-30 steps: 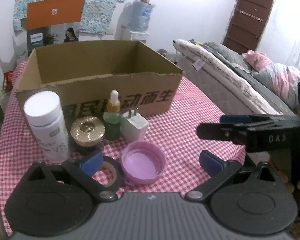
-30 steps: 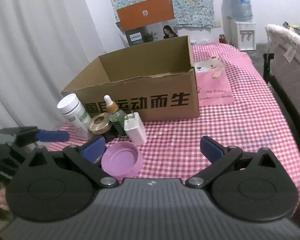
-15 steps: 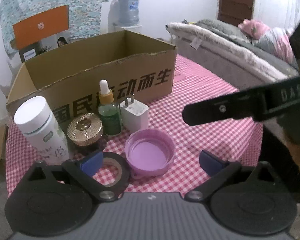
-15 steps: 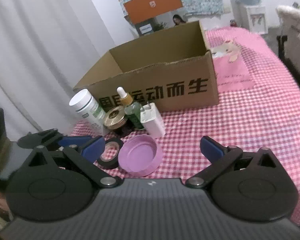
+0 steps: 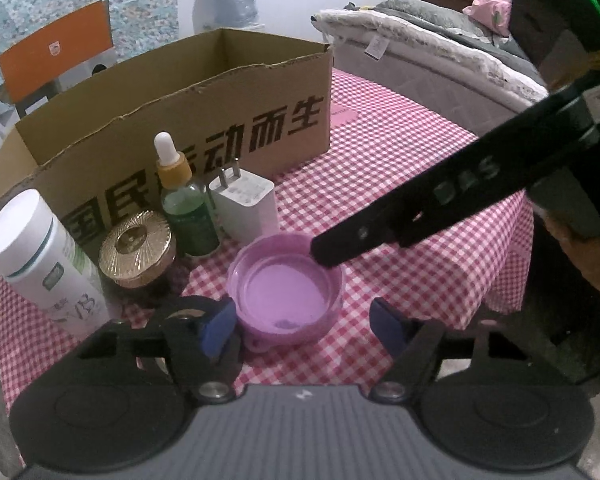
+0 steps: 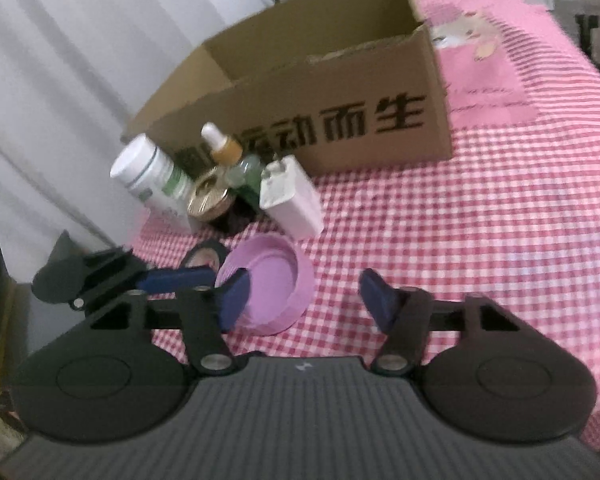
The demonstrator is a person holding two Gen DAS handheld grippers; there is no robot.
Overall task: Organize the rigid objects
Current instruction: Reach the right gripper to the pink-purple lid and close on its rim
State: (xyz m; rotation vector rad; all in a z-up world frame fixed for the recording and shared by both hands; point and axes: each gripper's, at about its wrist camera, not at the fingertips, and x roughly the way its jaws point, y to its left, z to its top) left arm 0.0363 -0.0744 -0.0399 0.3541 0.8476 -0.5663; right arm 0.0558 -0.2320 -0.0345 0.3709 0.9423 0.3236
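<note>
The left hand-held gripper (image 5: 302, 322) hangs low over the near edge of the counter (image 5: 400, 184), which wears a red-and-white checked cloth. Its jaws are closing with the purple lid (image 5: 286, 286) lying open side up between them, yet the blue pads do not press on it, so nothing is grasped. The left pad sits over the roll of black tape (image 5: 188, 306), just at 9 o'clock of the lid.

The right hand-held gripper (image 6: 304, 298) is closing as well. In its own blurred view its left pad overlaps the lid's (image 6: 270, 286) near rim and its right pad stands clear at 3 o'clock; whether it touches the lid I cannot tell, and it grips nothing visibly. In the left view, one of its black fingers reaches in from 2 o'clock, the tip over the lid's far rim.

Behind the lid, from 10 to 12 o'clock, stand a white bottle (image 5: 40, 260), a gold-capped jar (image 5: 136, 246), a green dropper bottle (image 5: 184, 204) and a white charger (image 5: 246, 206), prongs up. The cardboard box (image 5: 188, 112) stands open just beyond them, touching none that I can see
</note>
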